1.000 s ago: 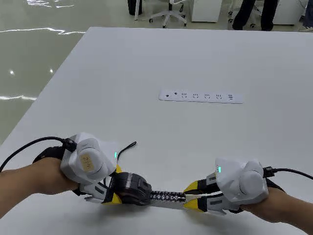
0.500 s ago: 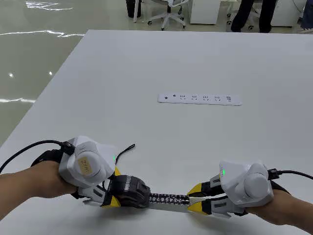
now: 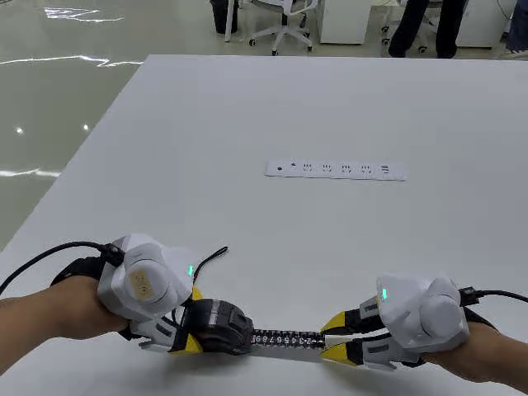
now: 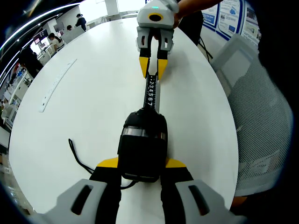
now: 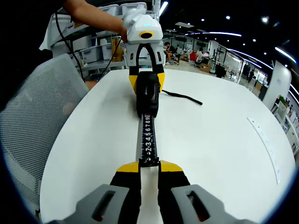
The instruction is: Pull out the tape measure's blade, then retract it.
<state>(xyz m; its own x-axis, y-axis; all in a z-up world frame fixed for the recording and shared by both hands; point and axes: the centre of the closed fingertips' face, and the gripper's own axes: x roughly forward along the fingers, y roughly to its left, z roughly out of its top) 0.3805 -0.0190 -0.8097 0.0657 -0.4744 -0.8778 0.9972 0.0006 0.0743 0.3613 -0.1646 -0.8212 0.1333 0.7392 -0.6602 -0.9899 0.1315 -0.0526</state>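
Head view, lower edge of the frame: the left gripper [image 3: 196,318] is clenched on the black case of the tape measure [image 3: 221,326], lower left of centre. The right gripper [image 3: 332,337], lower right, pinches the tip of the blade [image 3: 289,338], which spans the gap between the two just above the white table [image 3: 247,107]. A white power strip [image 3: 336,169] lies at mid-frame, well apart
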